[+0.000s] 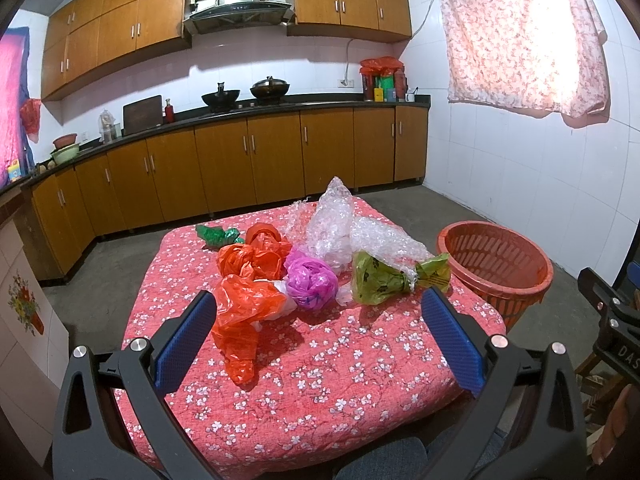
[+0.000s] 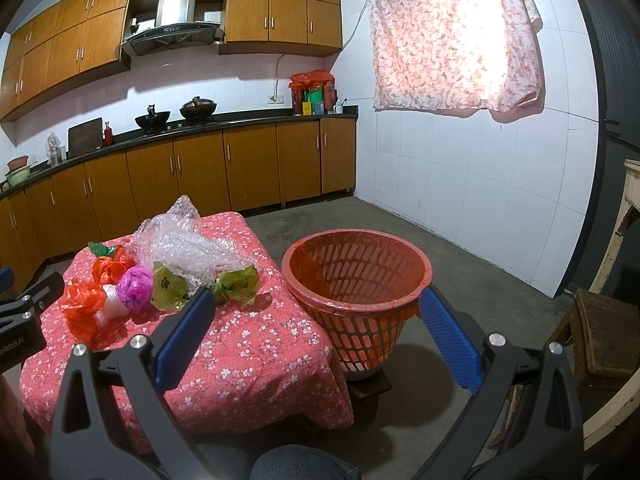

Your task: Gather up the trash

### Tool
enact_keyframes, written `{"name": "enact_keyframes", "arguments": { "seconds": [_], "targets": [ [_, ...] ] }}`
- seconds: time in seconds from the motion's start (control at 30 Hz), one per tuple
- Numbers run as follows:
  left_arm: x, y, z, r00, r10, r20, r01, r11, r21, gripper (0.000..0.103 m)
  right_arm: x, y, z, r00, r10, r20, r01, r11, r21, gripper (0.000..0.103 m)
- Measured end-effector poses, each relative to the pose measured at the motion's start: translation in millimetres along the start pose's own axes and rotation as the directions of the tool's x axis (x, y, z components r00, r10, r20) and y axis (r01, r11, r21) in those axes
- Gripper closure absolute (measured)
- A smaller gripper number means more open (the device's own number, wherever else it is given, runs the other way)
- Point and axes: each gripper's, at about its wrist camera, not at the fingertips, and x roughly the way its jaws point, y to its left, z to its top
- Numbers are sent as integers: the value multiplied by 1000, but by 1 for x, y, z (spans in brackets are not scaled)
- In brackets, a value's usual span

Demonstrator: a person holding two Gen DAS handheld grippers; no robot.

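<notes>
Crumpled plastic trash lies on a table under a red flowered cloth (image 1: 320,360): orange bags (image 1: 244,312), a purple bag (image 1: 312,284), a green printed bag (image 1: 380,280), clear bubble wrap (image 1: 340,228) and a small green wrapper (image 1: 216,234). An orange slotted basket (image 1: 496,268) stands just off the table's right side. My left gripper (image 1: 320,312) is open, hovering short of the pile with nothing between its blue pads. My right gripper (image 2: 316,312) is open too, in front of the basket (image 2: 356,280), with the green bag (image 2: 172,292) and the purple bag (image 2: 136,284) to its left.
The basket rests on a low dark block (image 2: 368,388) on the concrete floor. A wooden stool (image 2: 600,336) stands at the right. Wooden kitchen cabinets (image 1: 248,160) and a dark counter line the far wall. A curtained window (image 1: 520,32) glows at the right. A knee in blue fabric (image 2: 304,464) shows below.
</notes>
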Motion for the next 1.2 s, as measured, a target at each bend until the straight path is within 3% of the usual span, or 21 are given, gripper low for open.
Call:
{"name": "enact_keyframes", "arguments": {
  "seconds": [0.83, 1.0, 1.2],
  "targets": [
    [0, 6, -2, 1000, 3, -4, -3, 1000, -2, 2, 2, 1, -1, 1000, 0, -2, 0, 1000, -1, 4],
    [3, 16, -9, 999, 39, -14, -39, 999, -14, 2, 3, 1, -1, 1000, 8, -3, -8, 1000, 2, 4],
    [24, 57, -22, 992, 109, -60, -113, 992, -63, 2, 15, 5, 3, 999, 41, -10, -40, 999, 7, 4]
  ]
}}
